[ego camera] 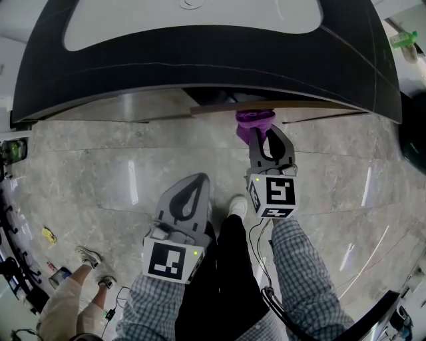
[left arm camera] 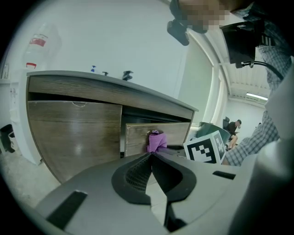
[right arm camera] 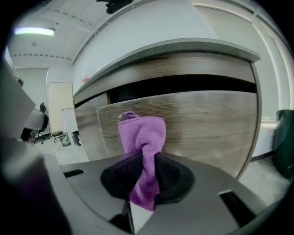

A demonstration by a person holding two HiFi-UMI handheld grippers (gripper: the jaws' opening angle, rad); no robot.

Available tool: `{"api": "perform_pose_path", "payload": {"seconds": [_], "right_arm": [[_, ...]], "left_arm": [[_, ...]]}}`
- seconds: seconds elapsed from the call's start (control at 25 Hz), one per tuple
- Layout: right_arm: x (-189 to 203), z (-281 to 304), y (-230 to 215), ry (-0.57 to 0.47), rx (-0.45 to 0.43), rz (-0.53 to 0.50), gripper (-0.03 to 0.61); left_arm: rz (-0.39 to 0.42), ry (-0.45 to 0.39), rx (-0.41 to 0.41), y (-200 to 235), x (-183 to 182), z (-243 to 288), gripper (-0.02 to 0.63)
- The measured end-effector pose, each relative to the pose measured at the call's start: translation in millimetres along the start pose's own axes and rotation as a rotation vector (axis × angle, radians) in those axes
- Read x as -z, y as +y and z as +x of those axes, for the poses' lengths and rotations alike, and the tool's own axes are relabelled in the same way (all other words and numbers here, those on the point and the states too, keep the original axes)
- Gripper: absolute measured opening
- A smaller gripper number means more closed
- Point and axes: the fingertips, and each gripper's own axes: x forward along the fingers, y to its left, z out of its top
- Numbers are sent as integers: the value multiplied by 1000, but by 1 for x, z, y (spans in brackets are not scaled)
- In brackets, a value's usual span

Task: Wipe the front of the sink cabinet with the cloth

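My right gripper is shut on a purple cloth, which bunches above its jaws. In the right gripper view the cloth sits against the wood-grain drawer front of the sink cabinet, near the drawer's top left corner. That drawer stands slightly pulled out beneath the dark countertop. My left gripper hangs lower and farther from the cabinet, jaws shut with nothing between them. From the left gripper view the cloth shows against the open drawer.
A white basin sits in the countertop. Marble floor tiles stretch below the cabinet. Another person's legs and shoes are at lower left. A green bin stands to the right of the cabinet. Cables trail by my feet.
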Motion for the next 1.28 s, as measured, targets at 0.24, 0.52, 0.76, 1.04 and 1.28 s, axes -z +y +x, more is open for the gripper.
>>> {"api": "perform_pose_path", "payload": {"seconds": [0.24,0.52,0.76,1.04,1.28], "right_arm": [[2,15,48,18,-97,-50,75],[9,30,94,28,-205,-140,75],[22,43,110,55,-238,-124,75],[27,44,90,63,-215,-128,77],[33,35,49,67,-153,-91,76]], "left_arm": [[12,-16,-10,15,0,-11,11],[10,10,-39,32,11,-20,11],[13,17,-55,41,14,-21,11],[12,20,-48,37,15,-12,11],[25,39,-9,13,19,5,11]]}}
